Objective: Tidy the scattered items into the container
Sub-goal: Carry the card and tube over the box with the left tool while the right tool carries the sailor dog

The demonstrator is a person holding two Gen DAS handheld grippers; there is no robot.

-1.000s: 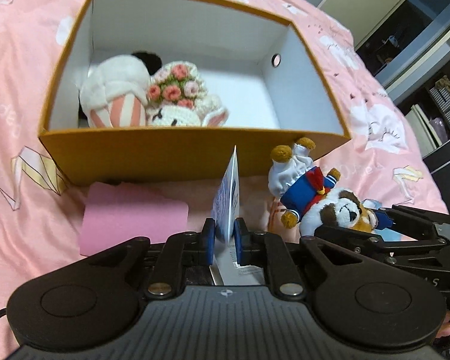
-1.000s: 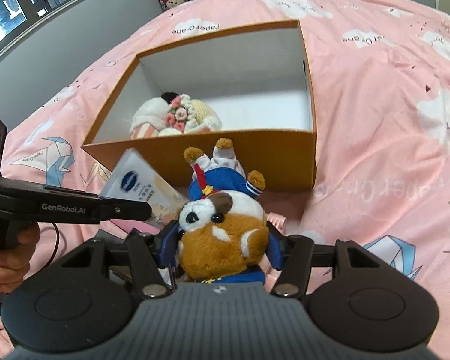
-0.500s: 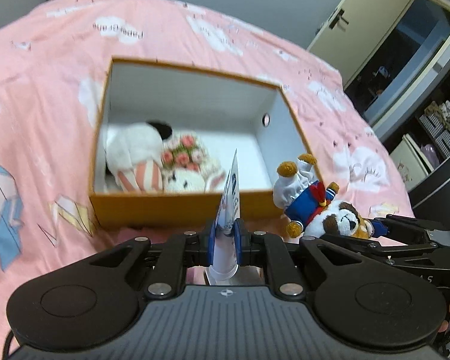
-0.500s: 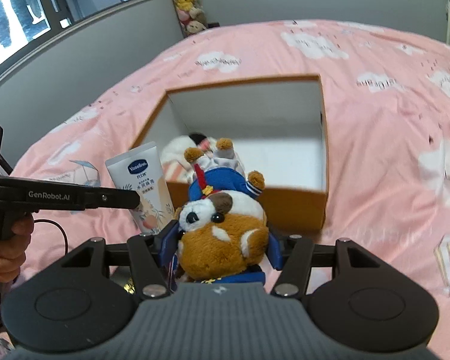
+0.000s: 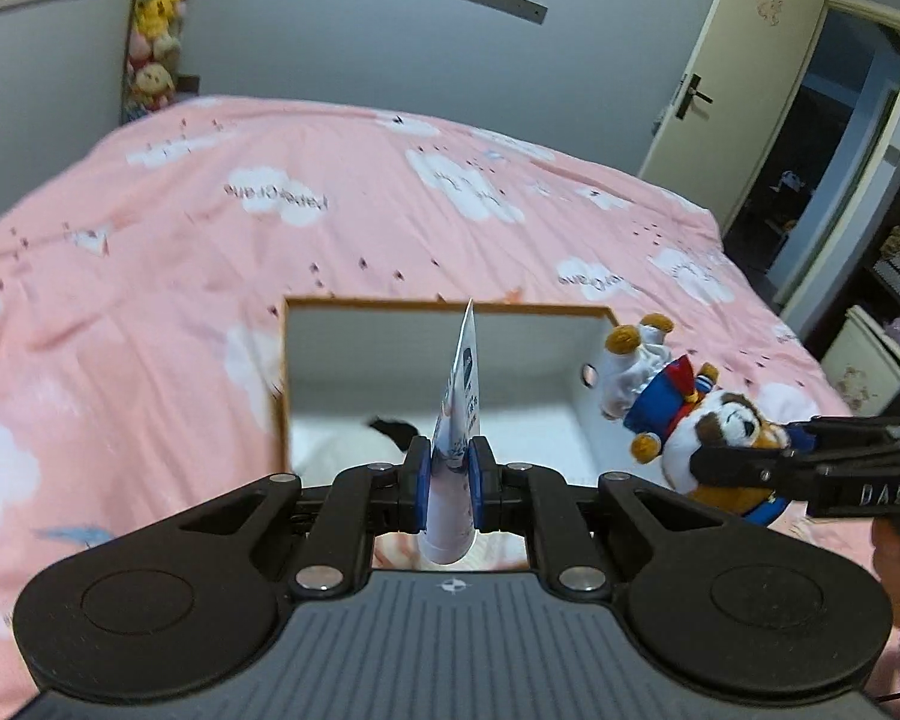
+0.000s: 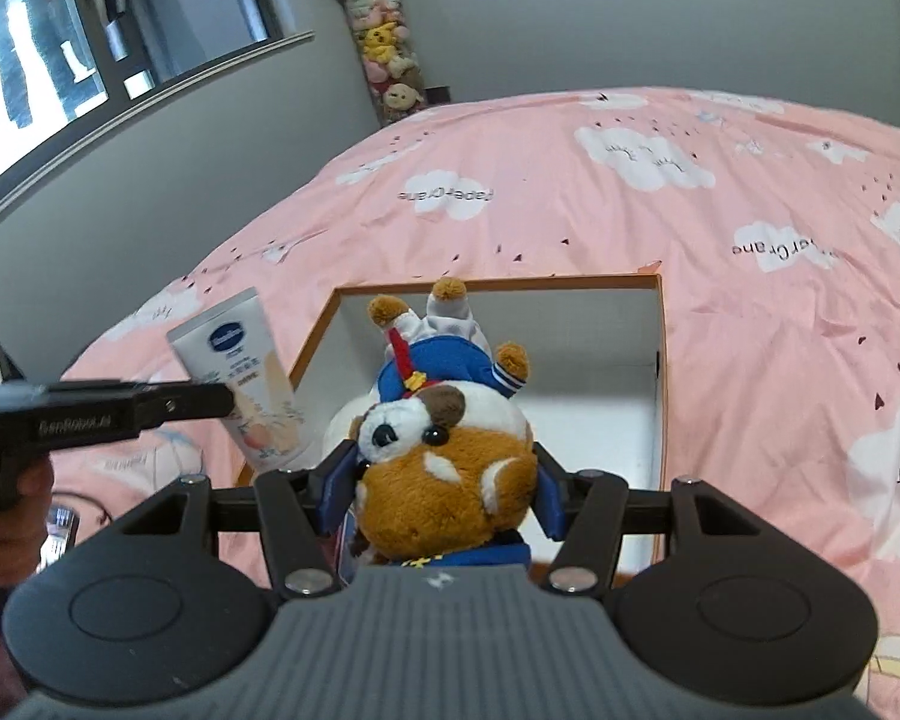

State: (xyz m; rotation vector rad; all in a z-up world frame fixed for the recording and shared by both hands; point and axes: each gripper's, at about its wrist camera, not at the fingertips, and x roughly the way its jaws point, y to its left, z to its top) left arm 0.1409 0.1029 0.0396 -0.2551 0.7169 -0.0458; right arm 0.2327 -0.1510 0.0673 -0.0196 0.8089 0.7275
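The left gripper (image 5: 449,483) has its jaws clamped on a lotion tube (image 5: 459,414), crimped end up. The right gripper (image 6: 441,489), jaws about half spread, grips a plush dog (image 6: 444,450) by the head, feet outward. Both hang above the open box (image 6: 660,324) on the pink bed (image 6: 780,360).

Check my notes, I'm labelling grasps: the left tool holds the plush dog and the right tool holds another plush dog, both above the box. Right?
Not quite. The left tool is shut on a lotion tube, as the left wrist view shows. The right tool does hold the plush dog, both above the box.
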